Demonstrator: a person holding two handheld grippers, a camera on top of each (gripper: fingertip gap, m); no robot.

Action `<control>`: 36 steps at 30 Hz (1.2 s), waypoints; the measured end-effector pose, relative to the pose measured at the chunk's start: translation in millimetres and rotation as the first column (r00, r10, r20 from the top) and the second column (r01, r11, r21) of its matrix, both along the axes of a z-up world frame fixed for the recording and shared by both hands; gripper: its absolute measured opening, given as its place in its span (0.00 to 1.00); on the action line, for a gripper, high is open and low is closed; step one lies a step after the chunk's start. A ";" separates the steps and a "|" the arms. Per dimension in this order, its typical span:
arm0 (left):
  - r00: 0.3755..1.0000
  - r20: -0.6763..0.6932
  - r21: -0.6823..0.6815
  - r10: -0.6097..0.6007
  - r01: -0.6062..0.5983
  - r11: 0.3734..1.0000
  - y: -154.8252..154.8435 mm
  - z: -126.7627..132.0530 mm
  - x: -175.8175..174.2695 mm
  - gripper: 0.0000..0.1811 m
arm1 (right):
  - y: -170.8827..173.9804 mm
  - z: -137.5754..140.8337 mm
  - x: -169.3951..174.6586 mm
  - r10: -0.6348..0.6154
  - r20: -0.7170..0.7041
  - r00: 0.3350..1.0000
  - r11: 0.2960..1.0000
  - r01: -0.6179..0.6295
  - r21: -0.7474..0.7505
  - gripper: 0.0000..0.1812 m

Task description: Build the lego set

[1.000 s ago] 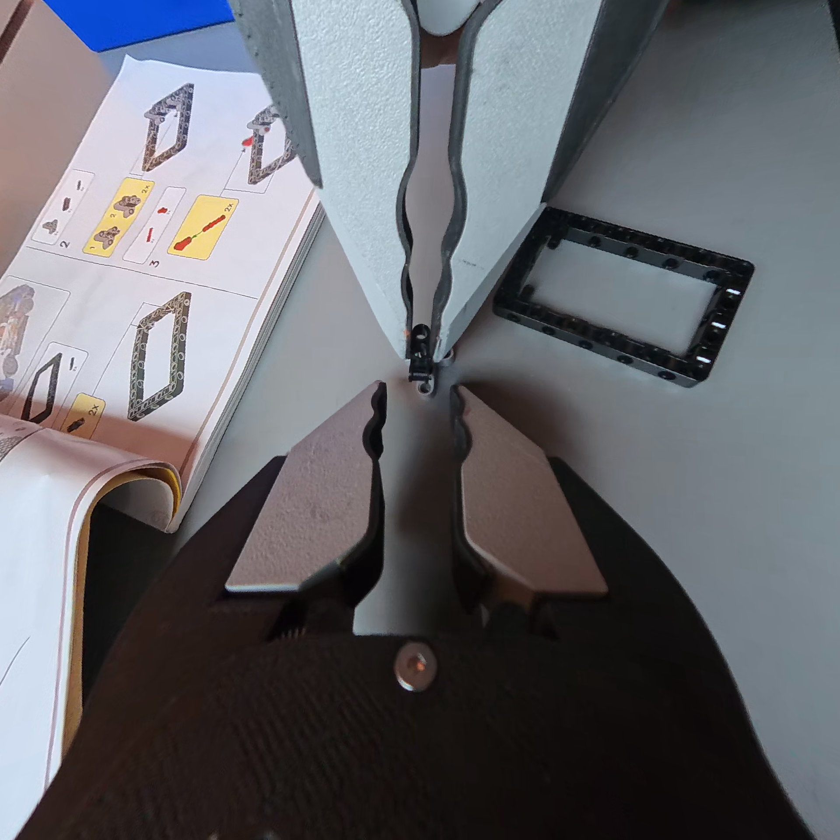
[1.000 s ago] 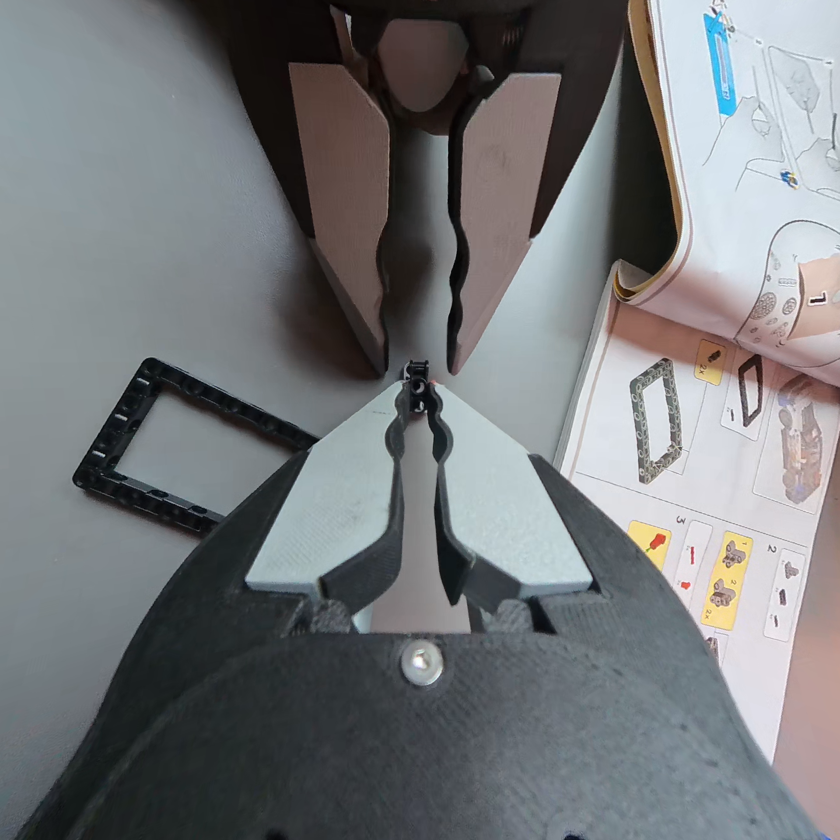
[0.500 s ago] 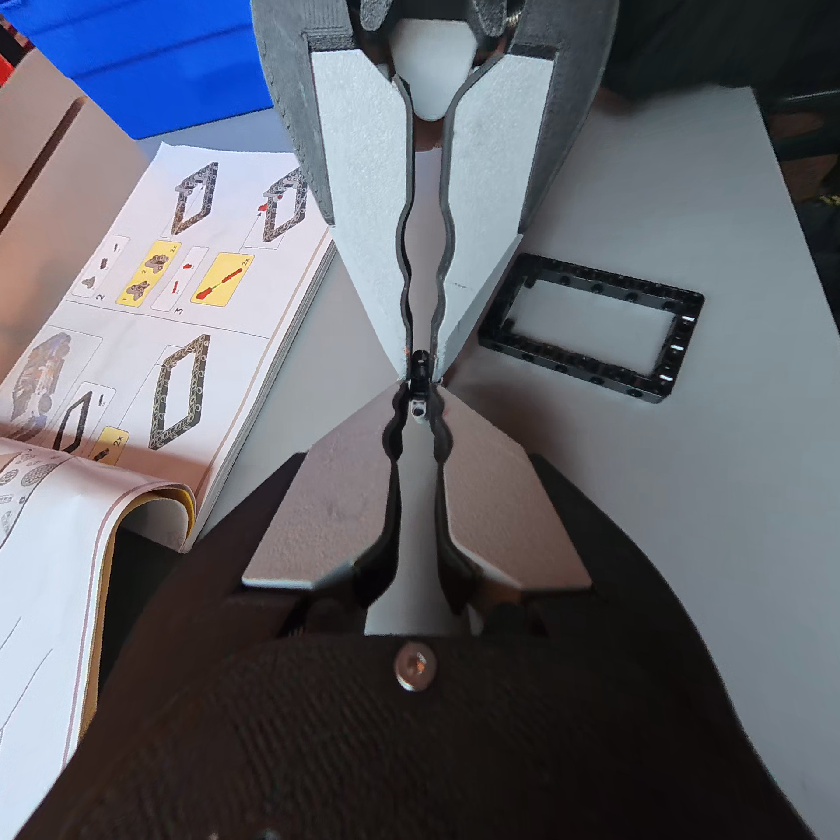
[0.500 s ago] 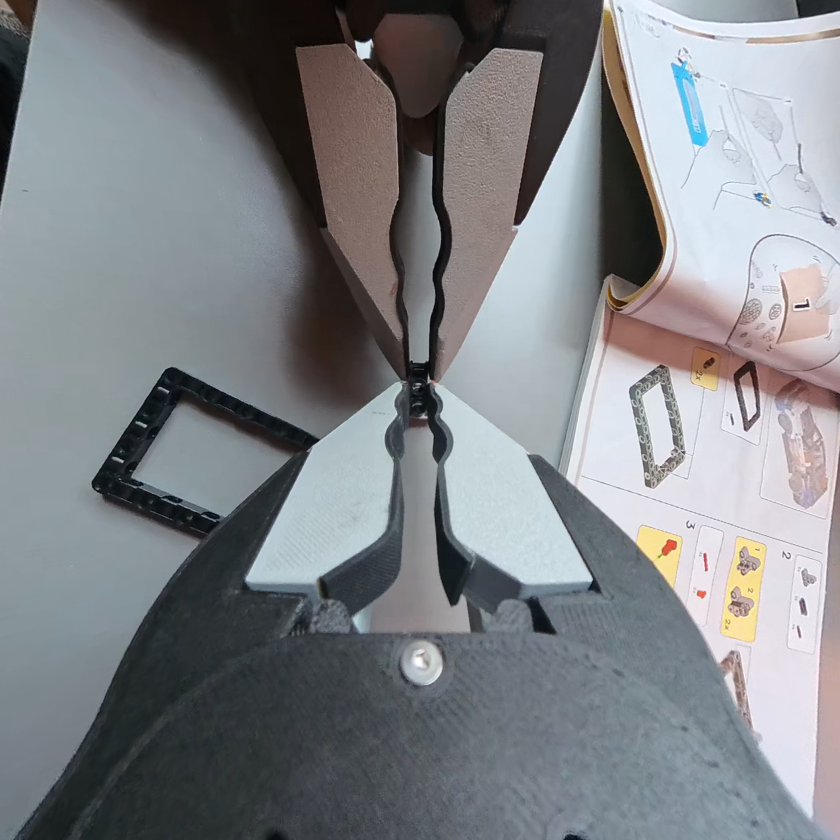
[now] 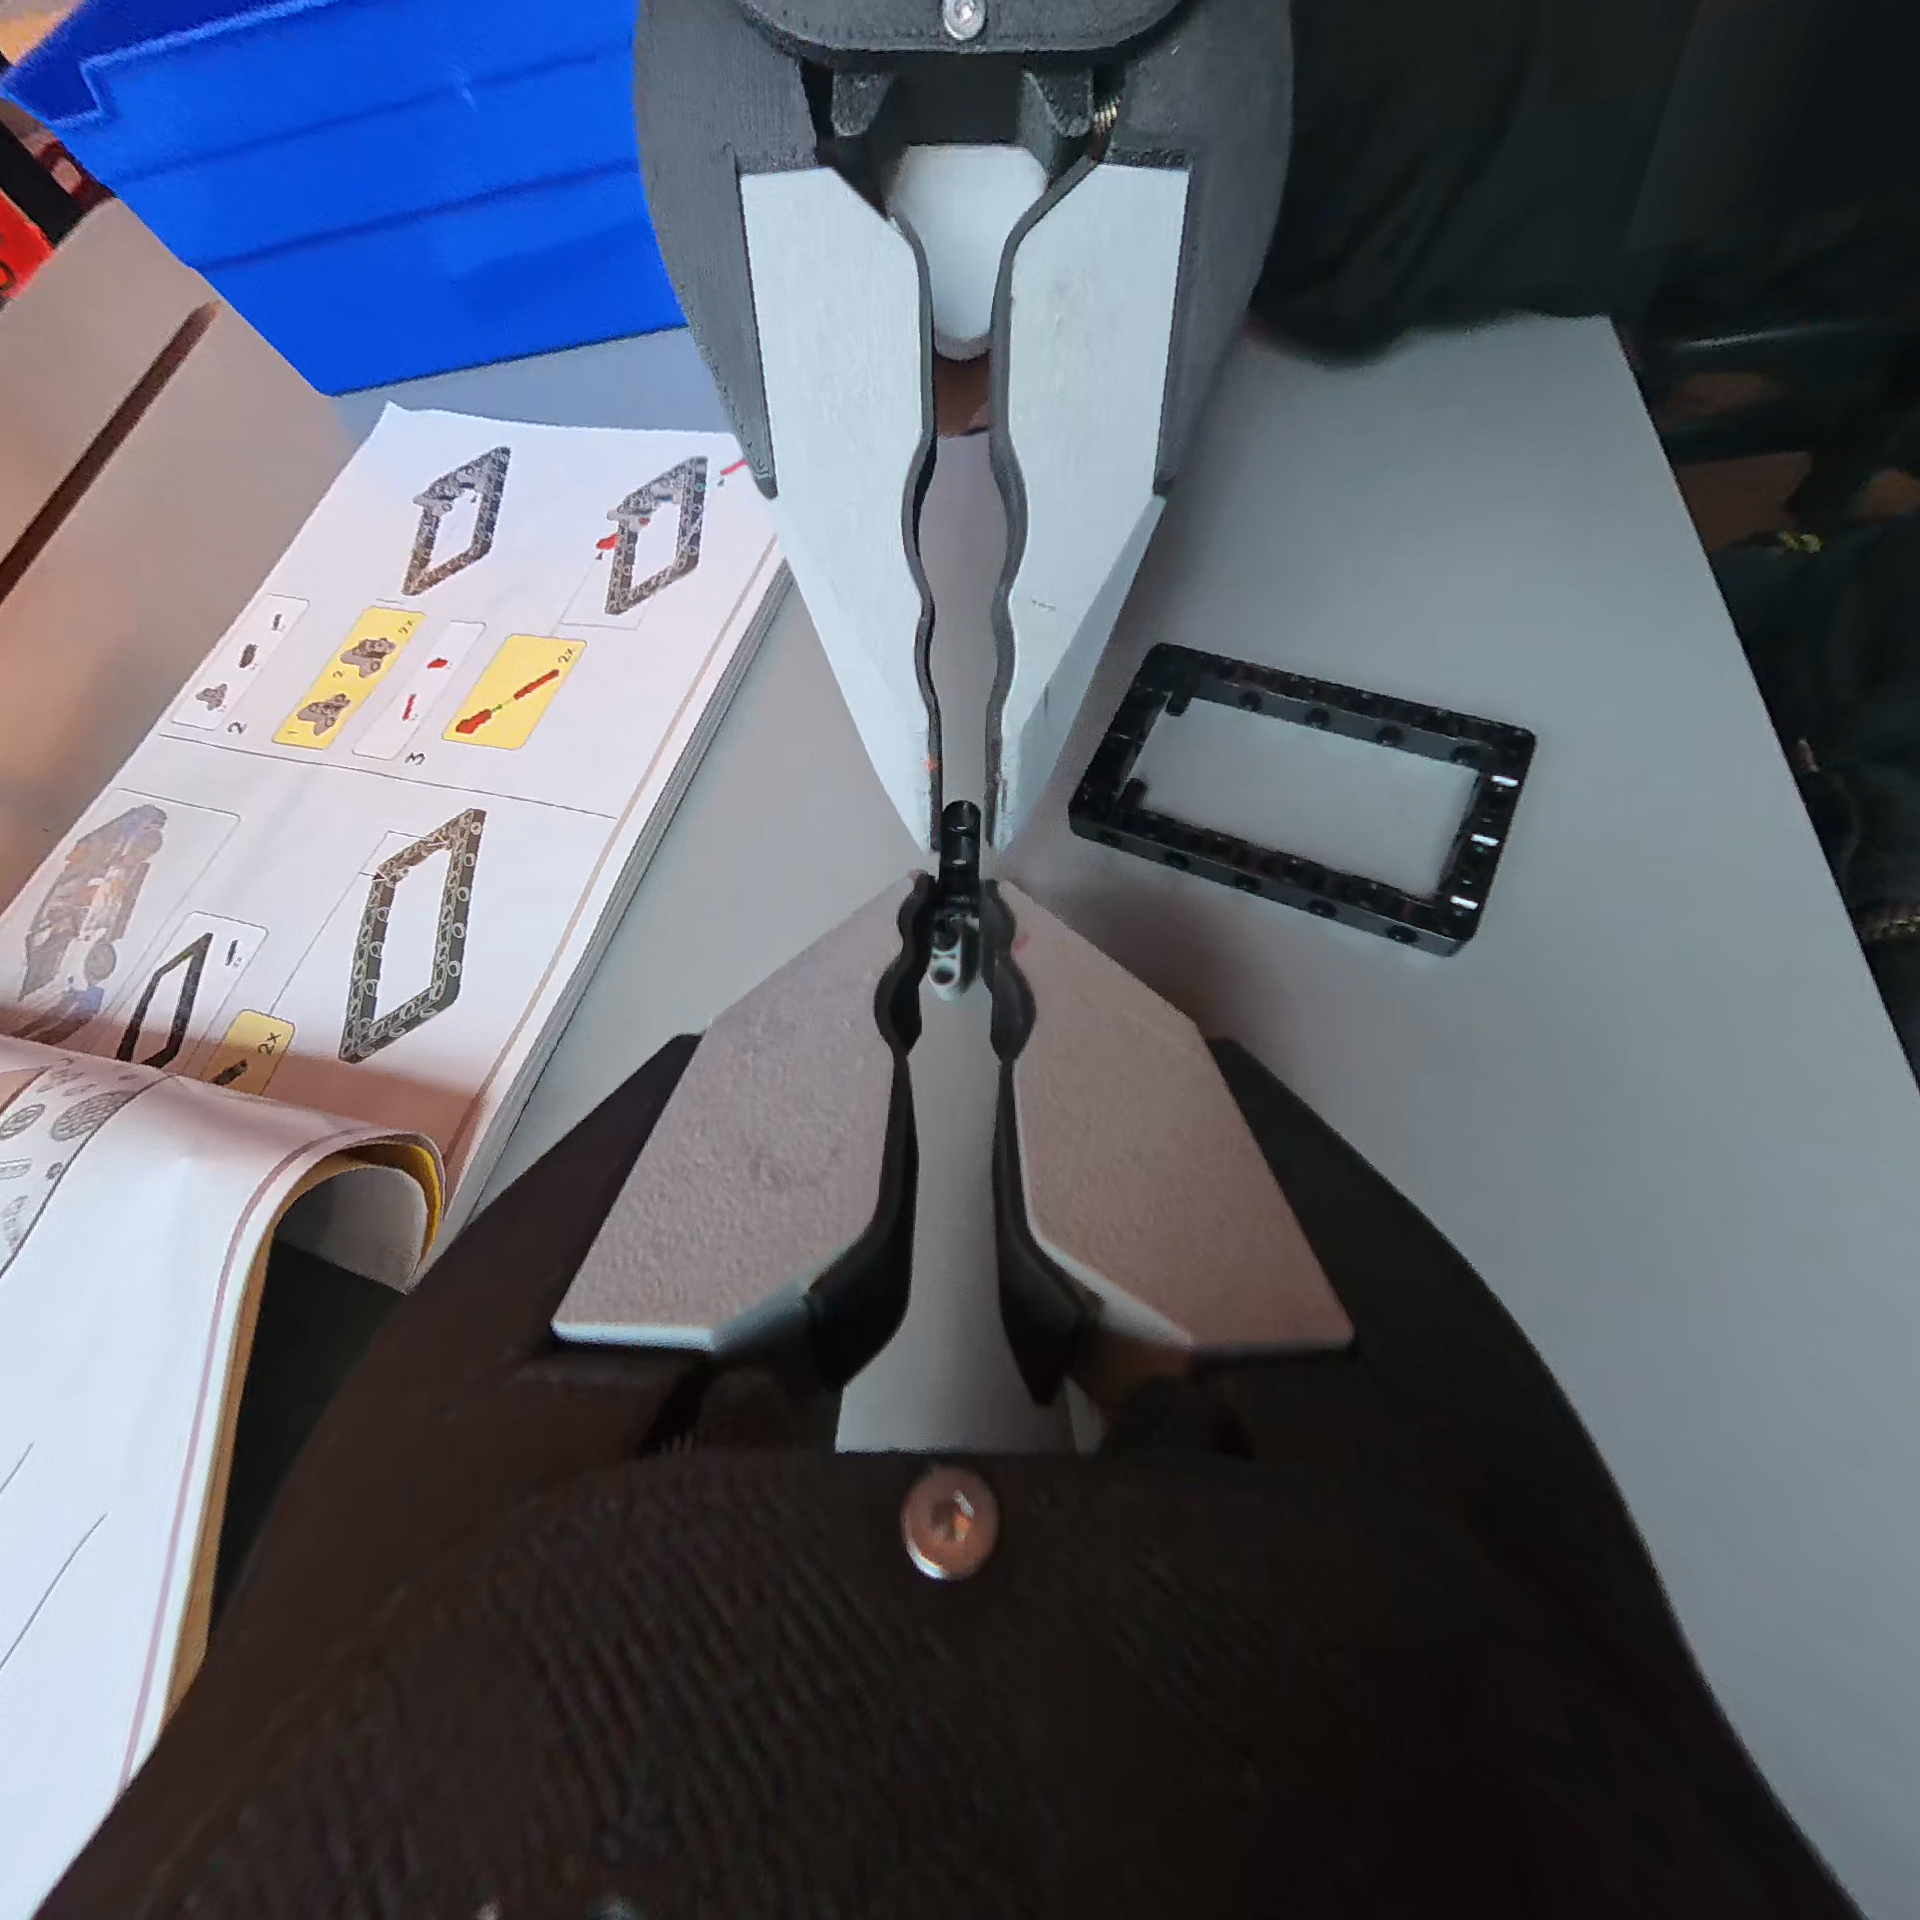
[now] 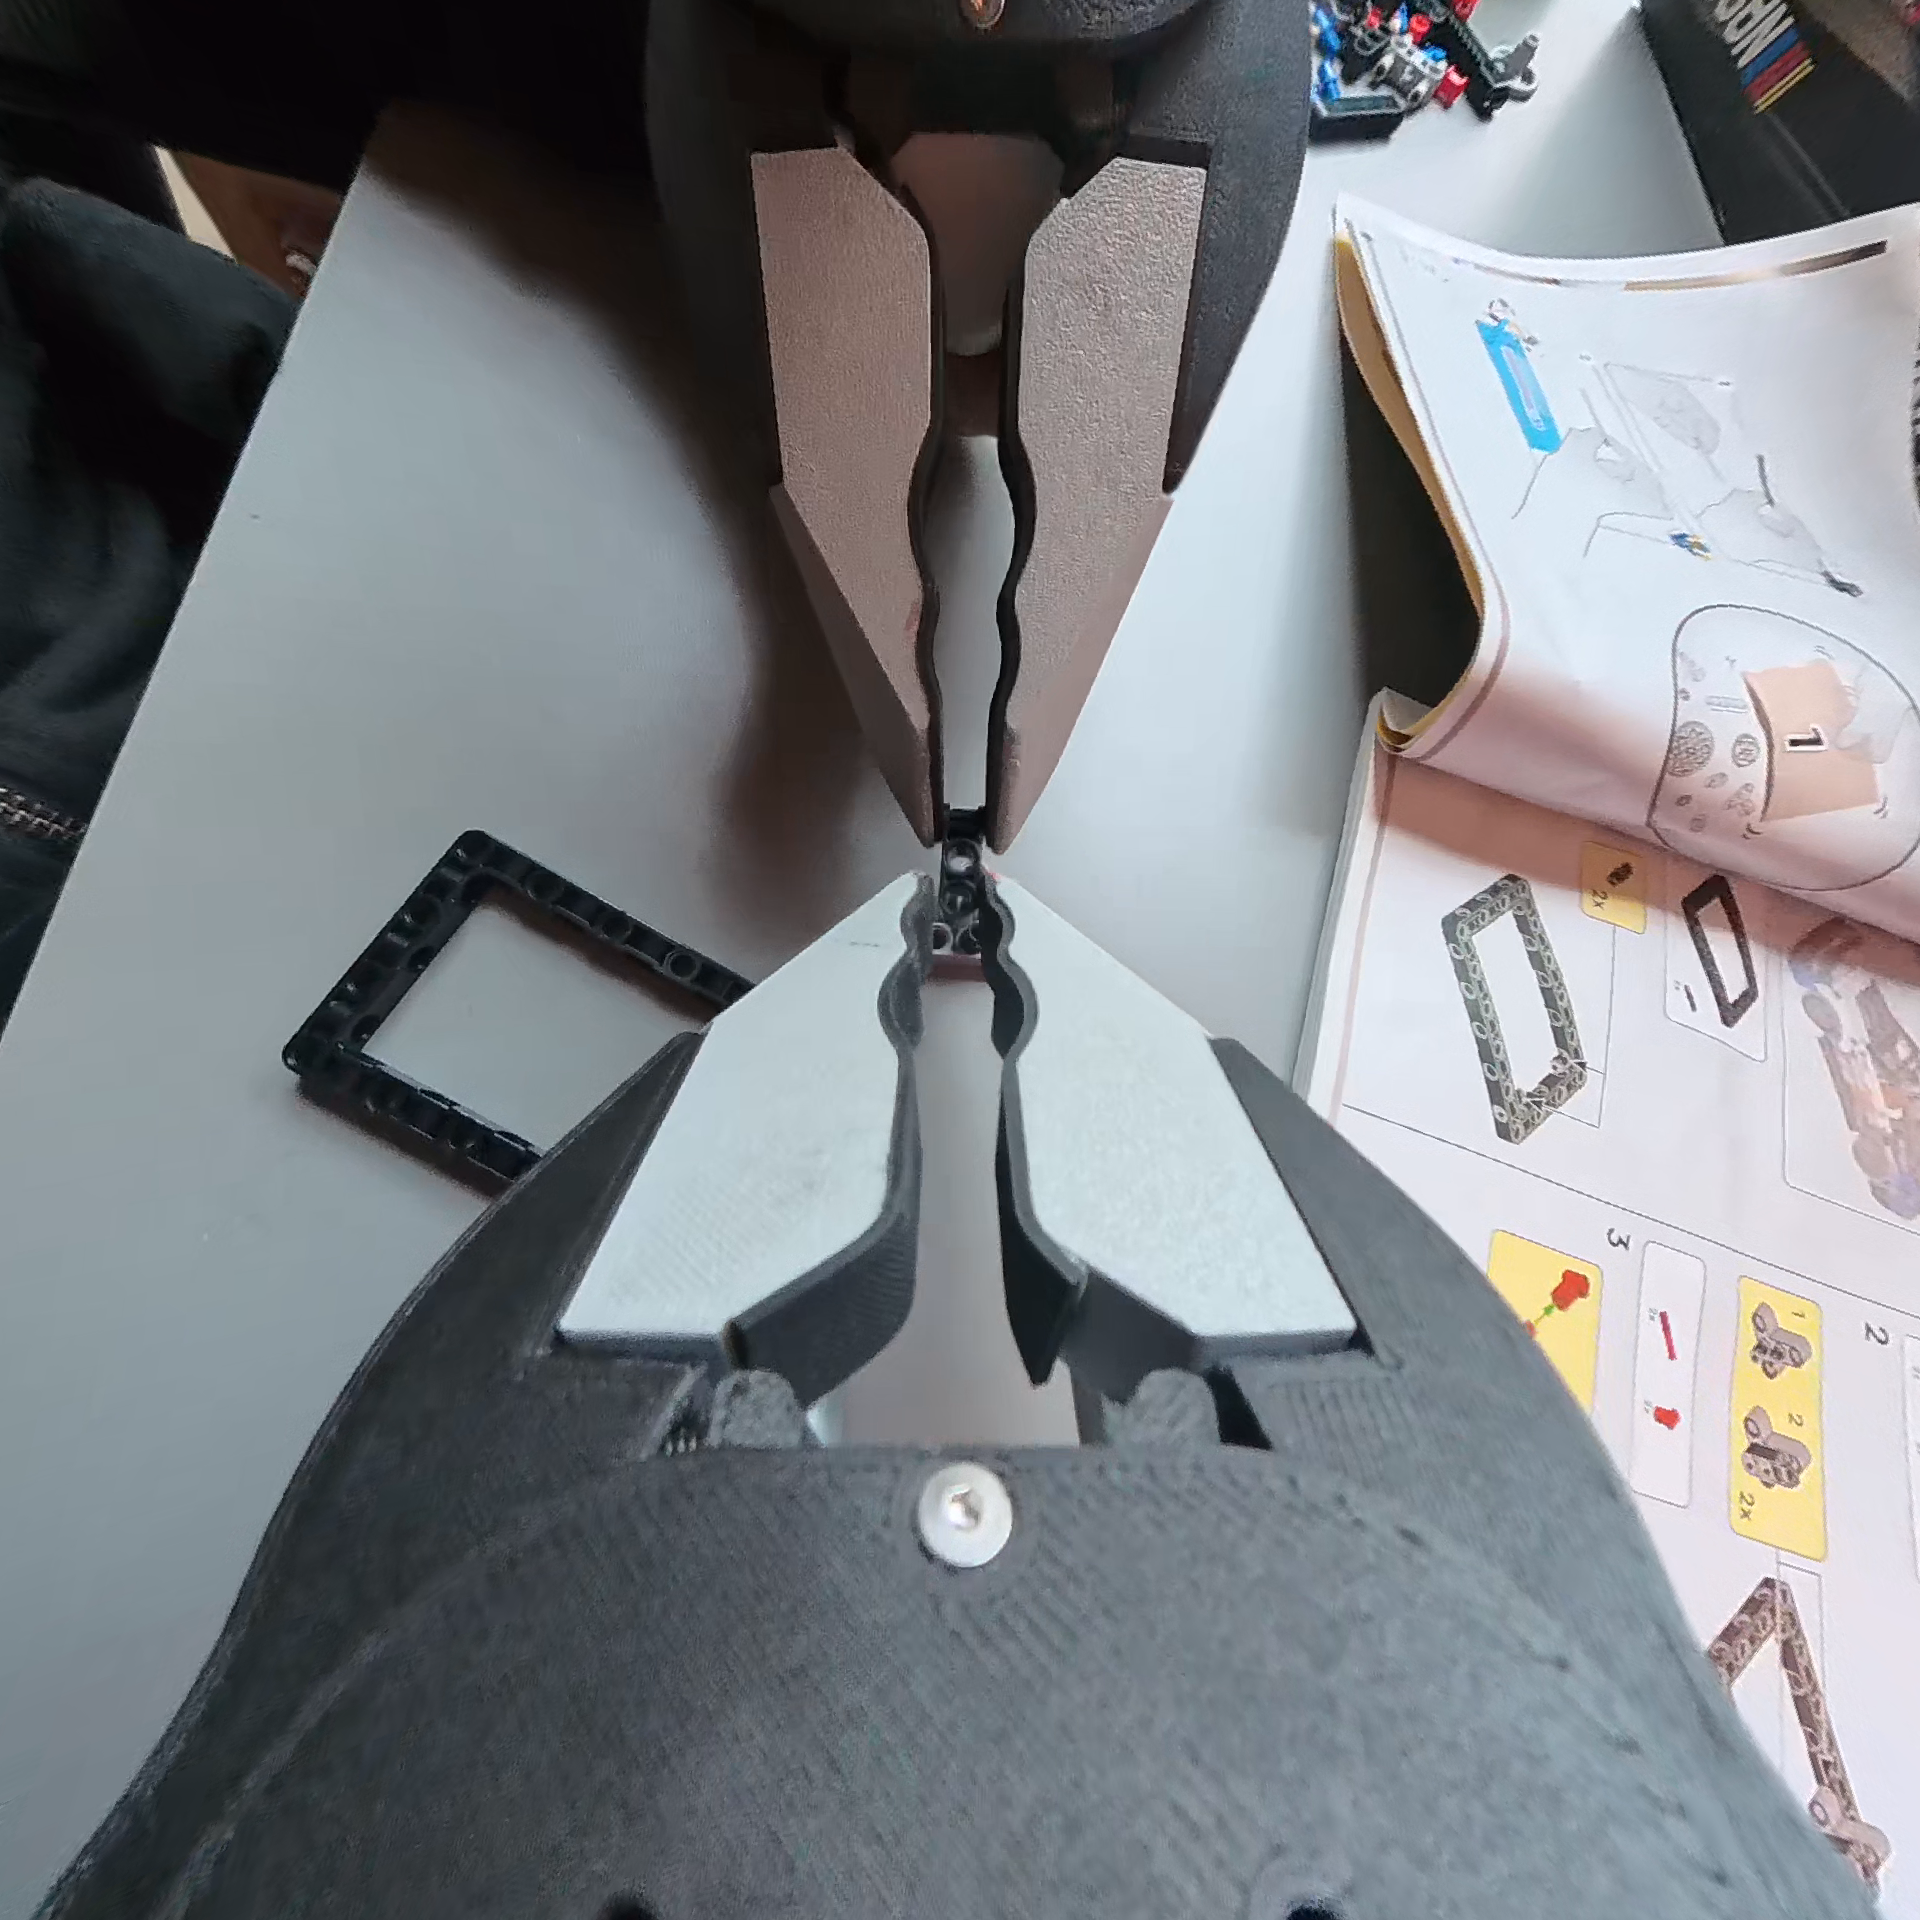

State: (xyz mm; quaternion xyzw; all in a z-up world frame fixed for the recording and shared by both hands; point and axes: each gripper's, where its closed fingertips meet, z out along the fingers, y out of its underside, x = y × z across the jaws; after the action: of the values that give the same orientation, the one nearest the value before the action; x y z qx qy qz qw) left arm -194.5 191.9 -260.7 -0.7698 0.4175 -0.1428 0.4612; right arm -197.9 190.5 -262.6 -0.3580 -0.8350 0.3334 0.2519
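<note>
Two grippers meet tip to tip above the grey table [image 5: 1558, 1195], both closed down on one small black connector piece [image 5: 958, 883]; the left gripper [image 5: 954, 940], with its brownish-grey fingers [image 5: 790, 1143], is narrowed to a thin slot and pinches the near end of that piece, where a pale bit shows between its tips; just beyond, the right gripper [image 5: 961, 821] points back at it with pale grey fingers [image 5: 842, 520], and its tips clamp the far end of the same piece, though whether both pads press it fully cannot be told from the left wrist view; in the right wrist view the right gripper [image 6: 958, 930] has the black piece [image 6: 961, 883] seated in the notch at its tips, and the left gripper [image 6: 964, 826] closes on the other end; to the right of the left gripper's tips and a little beyond them, a black rectangular frame [image 5: 1309, 800] lies flat on the table, apart from both grippers; to the left of those tips lies an open instruction booklet [image 5: 395, 727], its near page curled up; farther off on that side stands a blue bin [image 5: 343, 177]; far beyond the right gripper's tips, at the table's edge, sits a heap of loose coloured pieces [image 6: 1423, 52].
</note>
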 end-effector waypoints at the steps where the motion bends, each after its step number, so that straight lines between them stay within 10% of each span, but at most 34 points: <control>1: 1.000 0.008 0.005 0.004 -0.004 1.000 0.6 1.7 -0.5 0.03 | 0.8 1.4 0.2 -0.001 -0.007 1.000 1.000 0.001 -0.002 0.03; 36: 0.997 0.043 -0.108 0.071 -0.066 0.992 4.5 -9.8 -5.3 0.03 | 8.9 -9.6 0.1 -0.033 0.055 0.998 0.998 0.036 -0.059 0.01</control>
State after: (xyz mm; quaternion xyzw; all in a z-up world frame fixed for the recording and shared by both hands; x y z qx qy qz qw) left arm -199.7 196.4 -270.5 -0.8035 0.3719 -0.1670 0.4338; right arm -197.9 199.4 -272.2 -0.3888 -0.8246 0.3442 0.2243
